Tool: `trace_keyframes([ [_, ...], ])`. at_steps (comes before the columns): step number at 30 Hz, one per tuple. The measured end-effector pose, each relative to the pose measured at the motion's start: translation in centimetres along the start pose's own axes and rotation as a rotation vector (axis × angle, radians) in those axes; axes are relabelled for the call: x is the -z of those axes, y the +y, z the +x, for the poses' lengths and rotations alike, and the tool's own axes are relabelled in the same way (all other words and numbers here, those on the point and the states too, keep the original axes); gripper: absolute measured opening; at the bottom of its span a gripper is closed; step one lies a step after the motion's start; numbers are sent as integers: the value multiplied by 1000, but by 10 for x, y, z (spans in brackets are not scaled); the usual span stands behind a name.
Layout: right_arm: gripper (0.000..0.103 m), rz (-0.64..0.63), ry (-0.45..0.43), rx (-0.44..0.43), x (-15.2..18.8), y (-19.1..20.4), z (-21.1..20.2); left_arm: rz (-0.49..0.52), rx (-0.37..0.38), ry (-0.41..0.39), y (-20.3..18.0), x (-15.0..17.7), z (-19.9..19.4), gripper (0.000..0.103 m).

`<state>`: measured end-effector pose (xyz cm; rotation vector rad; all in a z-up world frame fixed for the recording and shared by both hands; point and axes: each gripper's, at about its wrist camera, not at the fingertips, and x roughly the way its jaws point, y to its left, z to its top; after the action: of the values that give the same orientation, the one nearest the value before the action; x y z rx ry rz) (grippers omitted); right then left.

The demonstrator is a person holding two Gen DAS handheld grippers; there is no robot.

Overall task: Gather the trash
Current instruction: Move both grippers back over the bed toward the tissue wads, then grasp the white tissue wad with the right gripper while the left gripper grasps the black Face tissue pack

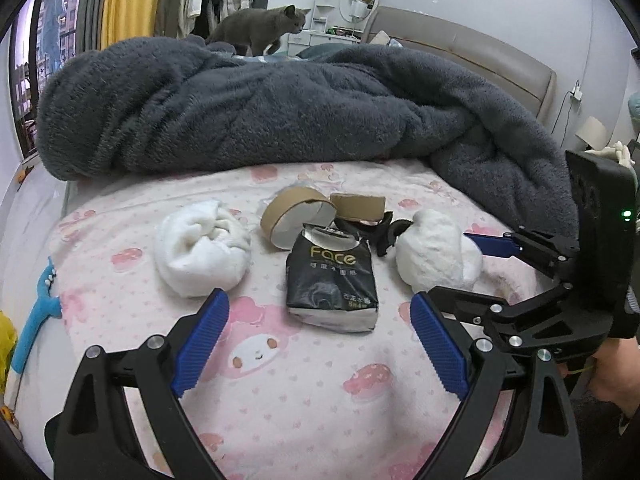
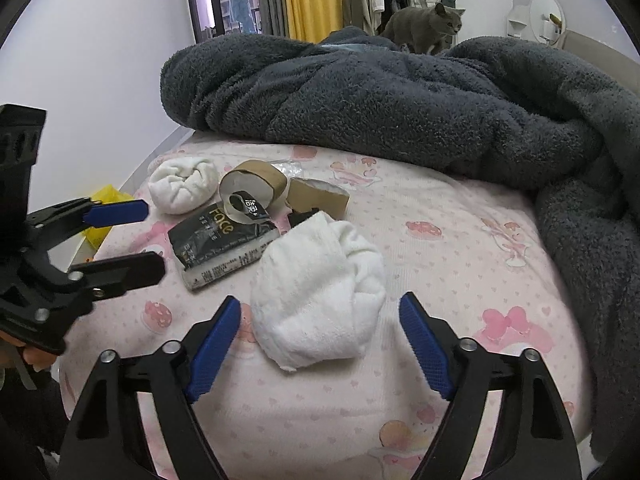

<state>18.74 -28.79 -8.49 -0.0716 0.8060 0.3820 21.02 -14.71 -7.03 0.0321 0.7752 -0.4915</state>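
On the pink printed bed sheet (image 2: pixel 460 264), at twelve o'clock just beyond the wide-open, empty right gripper (image 2: pixel 320 344), lies a crumpled white tissue wad (image 2: pixel 320 292), seemingly light, soft, best pinched across its bulging middle.

Left gripper (image 1: pixel 318 334) is hovering over the pink cartoon-print bedsheet (image 1: pixel 304 408), blue ribbed pads spread wide with nothing between them, and the torn black "Face" tissue pack (image 1: pixel 331 280) is lying just ahead. Behind the pack a brown cardboard tape-roll core (image 1: pixel 296 216) is resting on edge, flanked by a crumpled white towel ball (image 1: pixel 202 250) on the left and a second white wad (image 1: pixel 434 256) on the right. Right gripper (image 1: pixel 456 272) is reaching in from the right edge, jaws apart around that wad, while a grey cat (image 1: pixel 262 30) is standing on the dark grey fleece blanket (image 1: pixel 280 108) at the back.
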Motion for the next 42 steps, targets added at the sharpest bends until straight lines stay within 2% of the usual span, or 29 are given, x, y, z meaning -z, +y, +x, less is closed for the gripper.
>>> trace_keyframes([
  [3,76,-9,2,-11,1,0,6,13,-11,8,-1,1,9,94],
  [11,55,-6,-6,-35,0,-3,8,24,-4,21,-4,4,19,89],
  [21,51,32,-25,-80,0,-13,-4,20,1,36,-9,0,31,82],
  [35,49,104,-100,-131,-11,-27,-26,17,6,66,-7,0,36,57],
  [42,49,127,-123,-138,-25,-23,-28,11,41,41,-1,2,17,54],
])
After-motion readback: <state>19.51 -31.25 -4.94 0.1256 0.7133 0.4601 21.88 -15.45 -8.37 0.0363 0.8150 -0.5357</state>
